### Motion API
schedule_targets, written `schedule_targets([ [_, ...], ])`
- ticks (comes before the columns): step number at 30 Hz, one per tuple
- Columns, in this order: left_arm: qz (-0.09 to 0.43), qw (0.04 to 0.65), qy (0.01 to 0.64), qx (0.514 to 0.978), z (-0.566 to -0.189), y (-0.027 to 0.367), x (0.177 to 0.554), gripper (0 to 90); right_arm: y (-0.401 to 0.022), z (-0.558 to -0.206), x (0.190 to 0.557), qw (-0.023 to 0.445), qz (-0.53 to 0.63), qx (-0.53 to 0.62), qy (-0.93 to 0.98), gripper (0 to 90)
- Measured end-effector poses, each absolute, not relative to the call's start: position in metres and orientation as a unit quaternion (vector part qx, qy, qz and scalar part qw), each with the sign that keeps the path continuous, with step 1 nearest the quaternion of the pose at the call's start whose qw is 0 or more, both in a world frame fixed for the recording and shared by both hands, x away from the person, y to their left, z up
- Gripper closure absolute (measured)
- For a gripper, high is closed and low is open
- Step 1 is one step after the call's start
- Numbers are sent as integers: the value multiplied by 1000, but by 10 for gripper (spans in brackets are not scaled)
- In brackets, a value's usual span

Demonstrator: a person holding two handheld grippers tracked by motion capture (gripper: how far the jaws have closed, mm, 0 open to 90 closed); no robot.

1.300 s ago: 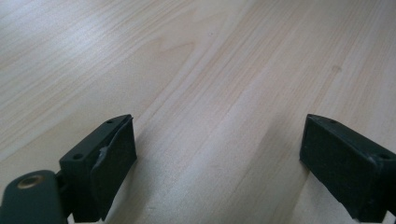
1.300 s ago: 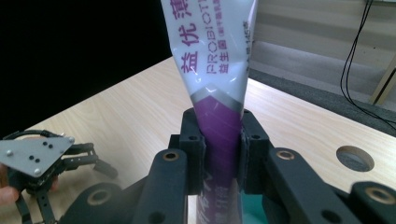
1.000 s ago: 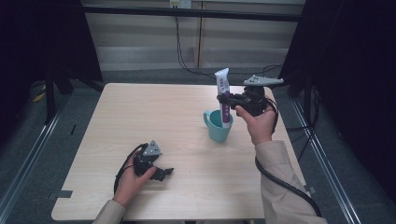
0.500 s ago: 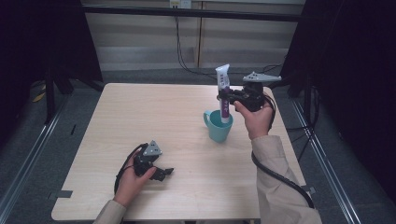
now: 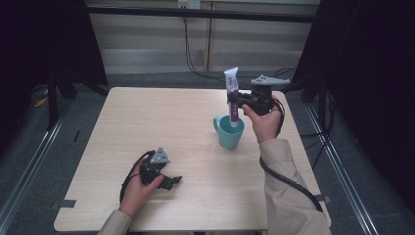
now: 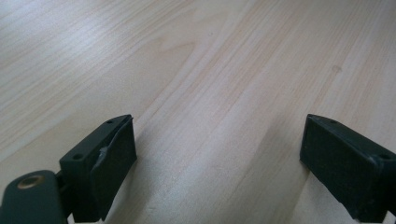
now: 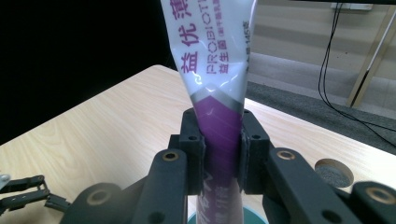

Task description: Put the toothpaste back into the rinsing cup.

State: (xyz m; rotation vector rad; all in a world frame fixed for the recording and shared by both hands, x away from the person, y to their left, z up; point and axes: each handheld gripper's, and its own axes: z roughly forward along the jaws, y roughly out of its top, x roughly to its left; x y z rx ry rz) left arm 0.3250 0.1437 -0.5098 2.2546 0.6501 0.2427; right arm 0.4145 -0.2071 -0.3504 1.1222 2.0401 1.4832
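A white and purple toothpaste tube (image 5: 233,98) stands upright, its lower end inside a teal mug (image 5: 228,132) right of the table's middle. My right gripper (image 5: 236,103) is shut on the tube's purple middle; in the right gripper view the jaws clamp the tube (image 7: 219,126) from both sides above the mug's rim (image 7: 254,218). My left gripper (image 5: 171,182) rests low on the table near the front left edge, held by a hand. Its jaws stand wide open over bare wood (image 6: 219,116), with nothing between them.
The light wooden table (image 5: 147,122) has a round cable hole (image 7: 334,171) near its far right edge. Black curtains and metal frame rails flank the table. Cables trail from each gripper, the right one over the table's front right edge.
The right gripper has carried the toothpaste tube slightly down, bringing its lower end deeper into the mug. The left hand and its gripper have stayed put.
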Motion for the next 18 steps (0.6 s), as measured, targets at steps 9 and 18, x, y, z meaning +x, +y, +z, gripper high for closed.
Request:
schedule_targets([
  [9,96,379,254,885,-510,144,325,102,-208,-365,421,186,521,407,727,750],
  [18,95,379,255,885,-510,144,325,102,-208,-381,422,180,517,413,728,749],
])
